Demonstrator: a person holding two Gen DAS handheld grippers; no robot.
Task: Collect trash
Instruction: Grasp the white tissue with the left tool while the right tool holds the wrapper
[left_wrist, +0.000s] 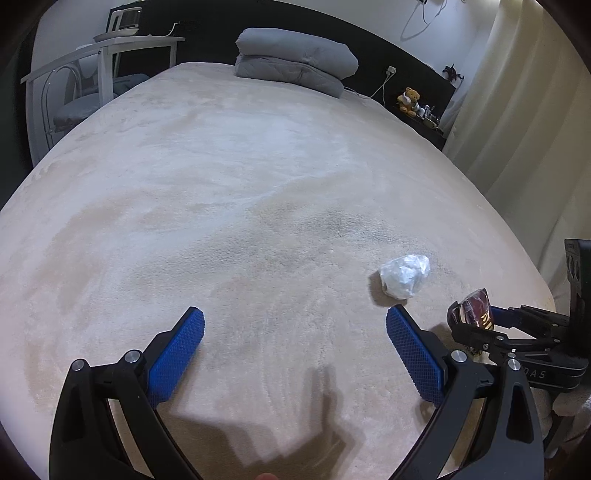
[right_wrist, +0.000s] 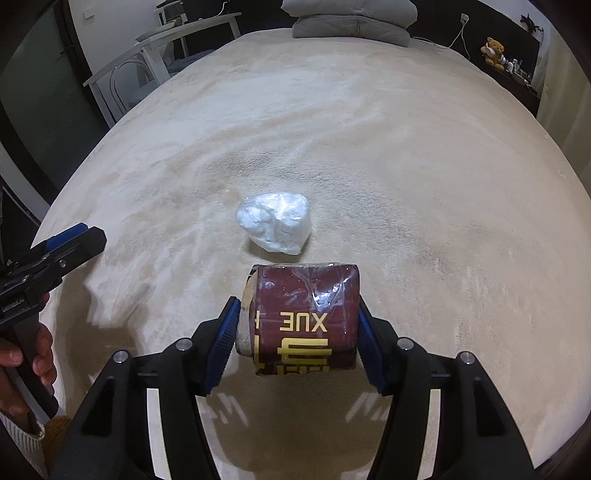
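My right gripper (right_wrist: 296, 304) is shut on a dark red box (right_wrist: 303, 325) with gold lettering and a clear plastic wrap. Both blue pads press its sides, and it hangs just above the beige bed cover (right_wrist: 406, 184), casting a shadow. A crumpled white plastic bag (right_wrist: 275, 227) lies on the cover right beyond the box. In the left wrist view my left gripper (left_wrist: 295, 314) stands wide open over bare cover with nothing between its fingers. The bag (left_wrist: 406, 275) lies just past its right fingertip, and the right gripper (left_wrist: 476, 321) with the box (left_wrist: 478, 312) is further right.
A folded grey duvet (left_wrist: 295, 59) sits at the head of the bed. A white desk (left_wrist: 103, 48) and a chair stand off the left side. A teddy bear (left_wrist: 408, 99) sits on a dark shelf at the right, next to a pale curtain (left_wrist: 517, 129). A hand (right_wrist: 22, 354) holds the left gripper's handle.
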